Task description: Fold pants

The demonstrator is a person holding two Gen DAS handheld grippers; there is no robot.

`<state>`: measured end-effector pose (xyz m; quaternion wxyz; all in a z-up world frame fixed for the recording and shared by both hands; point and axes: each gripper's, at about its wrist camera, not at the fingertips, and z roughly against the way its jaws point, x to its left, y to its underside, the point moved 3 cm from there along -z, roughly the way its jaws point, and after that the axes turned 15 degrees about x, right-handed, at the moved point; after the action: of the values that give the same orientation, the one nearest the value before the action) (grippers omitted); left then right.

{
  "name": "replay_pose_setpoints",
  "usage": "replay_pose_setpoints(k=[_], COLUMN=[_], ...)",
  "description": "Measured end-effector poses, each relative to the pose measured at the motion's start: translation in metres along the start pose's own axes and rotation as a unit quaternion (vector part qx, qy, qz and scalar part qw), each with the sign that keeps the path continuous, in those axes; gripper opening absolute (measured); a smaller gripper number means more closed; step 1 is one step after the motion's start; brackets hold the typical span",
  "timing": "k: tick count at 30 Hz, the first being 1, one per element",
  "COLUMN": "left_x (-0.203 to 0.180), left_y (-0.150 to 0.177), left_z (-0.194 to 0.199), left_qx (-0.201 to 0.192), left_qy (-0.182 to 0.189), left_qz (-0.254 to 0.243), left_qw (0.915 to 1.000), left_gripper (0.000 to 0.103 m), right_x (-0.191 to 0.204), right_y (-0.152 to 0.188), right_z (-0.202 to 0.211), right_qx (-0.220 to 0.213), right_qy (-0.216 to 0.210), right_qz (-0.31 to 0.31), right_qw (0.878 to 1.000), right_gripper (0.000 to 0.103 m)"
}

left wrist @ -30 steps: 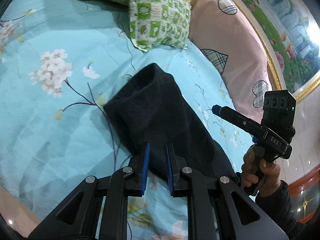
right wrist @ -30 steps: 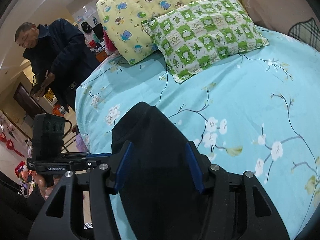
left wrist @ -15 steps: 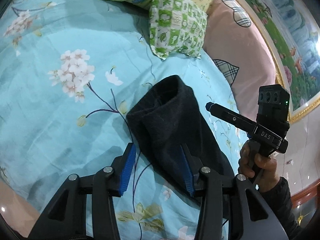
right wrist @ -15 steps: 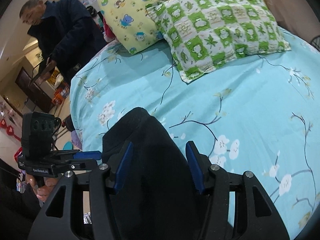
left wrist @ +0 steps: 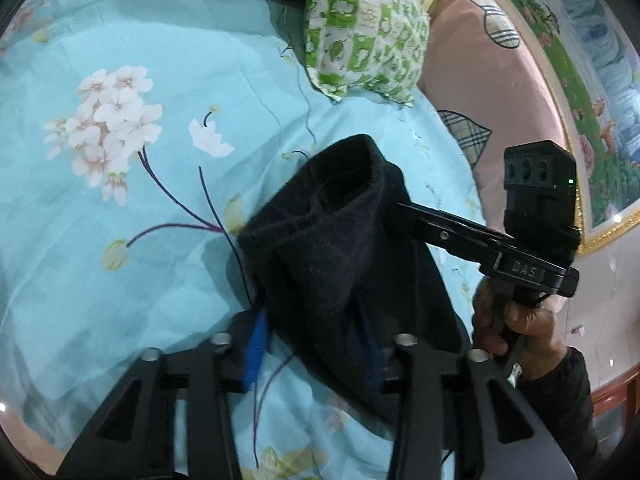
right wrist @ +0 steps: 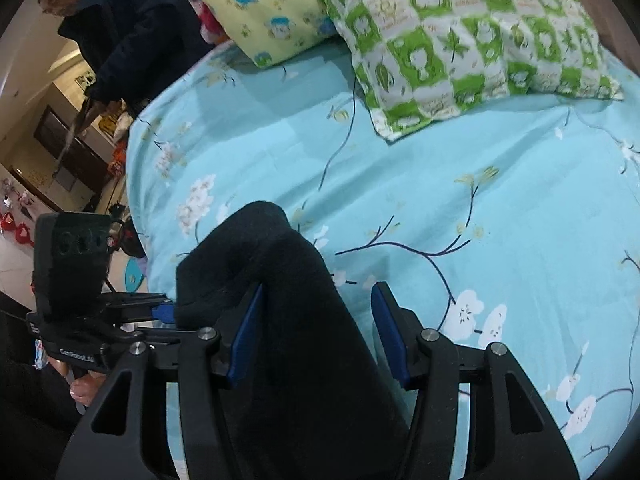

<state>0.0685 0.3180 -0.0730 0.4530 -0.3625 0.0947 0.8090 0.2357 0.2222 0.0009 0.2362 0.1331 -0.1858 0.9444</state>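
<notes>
Black pants (left wrist: 332, 256) bunched between both wide-open grippers (left wrist: 312, 344) (right wrist: 316, 332): flatten, then pinch near hem and fold squarely.

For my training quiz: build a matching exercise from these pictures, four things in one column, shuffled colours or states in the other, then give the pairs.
Things:
1. pants
2. bedsheet
3. checked pillow
4. left gripper

Descriptions:
A. green and white
B. open, fingers either side of the dark cloth
C. black, bunched
D. light blue with white blossoms

Pairs: 1-C, 2-D, 3-A, 4-B
</notes>
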Motion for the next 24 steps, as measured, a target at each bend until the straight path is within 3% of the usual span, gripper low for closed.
replay_pose_setpoints(k=[2,3,7,18,24], left_x=[-0.001,-0.003,-0.015,-0.083,-0.131], left_y=[-0.003,-0.003,0.000,0.019,0.039], left_z=[-0.001,-0.001,0.005,0.033,0.041], left_qx=[0.003,0.005,-0.001,-0.028,-0.030], left_qy=[-0.002,-0.004,-0.010,0.004,0.026], left_qz=[-0.003,-0.007,-0.029,-0.105,-0.153], left_qw=[1.0000,1.0000,0.9995,0.9940,0.9874], left_gripper=[0.029,0.026,0.020,0.018,0.018], right_x=[-0.001,-0.001,0.010,0.019,0.021], right_y=[-0.002,-0.001,0.005,0.042,0.081], right_z=[-0.006,-0.006,0.004,0.067,0.108], right_qx=[0.007,0.009,-0.003,-0.085,-0.136], right_qy=[-0.013,-0.020,-0.017,-0.036,-0.035], right_qz=[-0.001,0.000,0.016,0.012,0.001], right_qw=[1.000,1.000,1.000,0.996,0.990], right_gripper=[0.051,0.035,0.026,0.022,0.021])
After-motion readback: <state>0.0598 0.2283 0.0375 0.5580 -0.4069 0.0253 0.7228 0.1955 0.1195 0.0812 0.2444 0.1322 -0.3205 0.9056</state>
